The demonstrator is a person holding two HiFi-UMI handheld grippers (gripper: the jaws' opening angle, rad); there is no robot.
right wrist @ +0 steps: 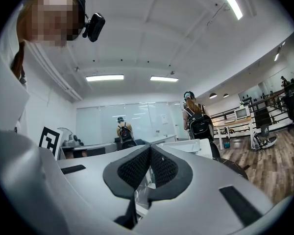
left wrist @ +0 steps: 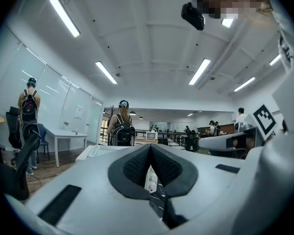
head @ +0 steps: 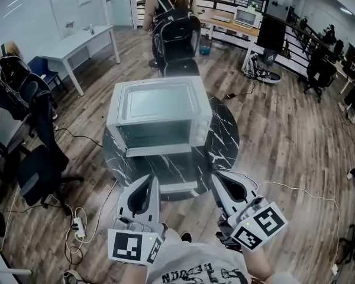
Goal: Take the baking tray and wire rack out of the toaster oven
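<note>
Hovering at 6 o'clock of toaster oven (head: 160, 117), left tool (head: 152, 180) and right tool (head: 216, 176) closed, empty; tray and rack not discernible

A round, dark marbled table (head: 225, 138) bears a white toaster oven (head: 160, 108), its door apparently lowered toward the tabletop.

The toaster oven (head: 160, 114) is white, with a pale grey top. The round table (head: 225, 139) under it is black marble with thin white veins. The floor (head: 284, 129) is of brown wood planks. At twelve o'clock from the oven, a backpack (head: 176, 37) is black. The left gripper (head: 152, 180) and the right gripper (head: 216, 176) are light grey, with black-and-white square markers.
</note>
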